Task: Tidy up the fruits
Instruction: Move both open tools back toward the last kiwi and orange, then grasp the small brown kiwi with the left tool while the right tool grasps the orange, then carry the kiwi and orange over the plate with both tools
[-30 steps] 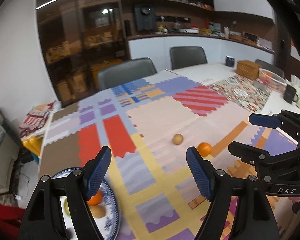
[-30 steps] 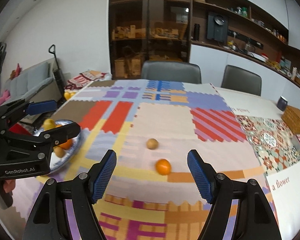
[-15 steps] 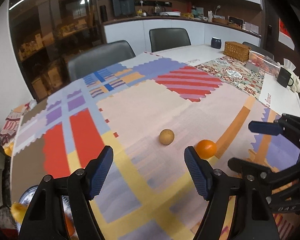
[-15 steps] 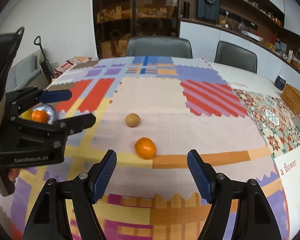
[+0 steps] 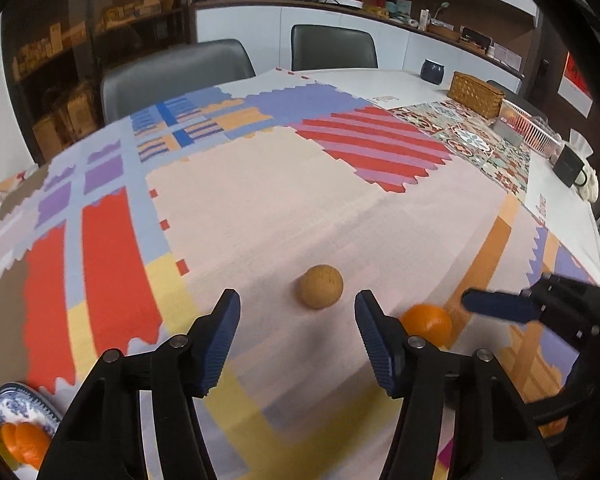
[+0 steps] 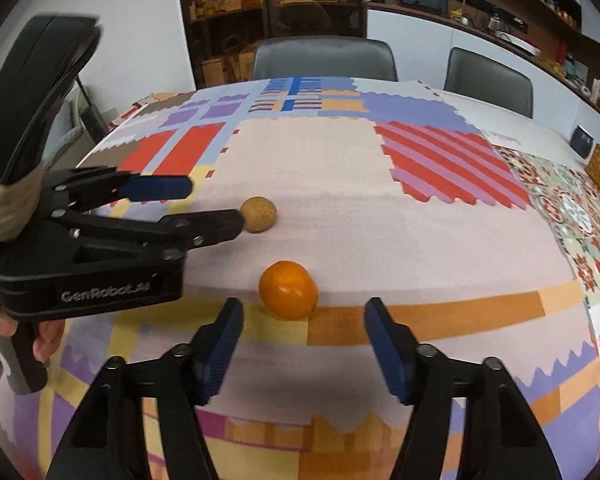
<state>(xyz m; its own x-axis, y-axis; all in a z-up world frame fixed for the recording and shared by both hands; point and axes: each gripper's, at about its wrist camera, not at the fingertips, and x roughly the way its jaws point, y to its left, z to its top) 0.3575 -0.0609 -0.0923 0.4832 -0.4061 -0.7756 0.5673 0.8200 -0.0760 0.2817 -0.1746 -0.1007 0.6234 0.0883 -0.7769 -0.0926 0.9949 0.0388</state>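
A round brown fruit (image 5: pixel 321 286) lies on the patchwork tablecloth (image 5: pixel 260 200), just ahead of my left gripper (image 5: pixel 296 320). The jaws are closing; the fruit sits beyond the fingertips and no pad touches it. An orange (image 6: pixel 289 295) lies just in front of my right gripper (image 6: pixel 304 332), whose jaws are also closing with nothing pressed between them. In the right wrist view the left gripper (image 6: pixel 216 205) reaches in from the left, its lower finger (image 6: pixel 216 226) next to the brown fruit (image 6: pixel 259 214). The orange (image 5: pixel 426 324) shows right of the left gripper's finger.
A blue-patterned plate (image 5: pixel 20 404) with orange fruit (image 5: pixel 24 438) sits at the near left table edge. A wicker basket (image 5: pixel 476 94), wire basket (image 5: pixel 528 130), dark jar (image 5: pixel 433 70) and black mug (image 5: pixel 568 166) stand far right. Two grey chairs (image 5: pixel 172 68) line the far side.
Both grippers have come down and forward toward the two fruits, which now look larger and nearer. Both pairs of jaws have narrowed. The plate has slid to the left view's bottom corner.
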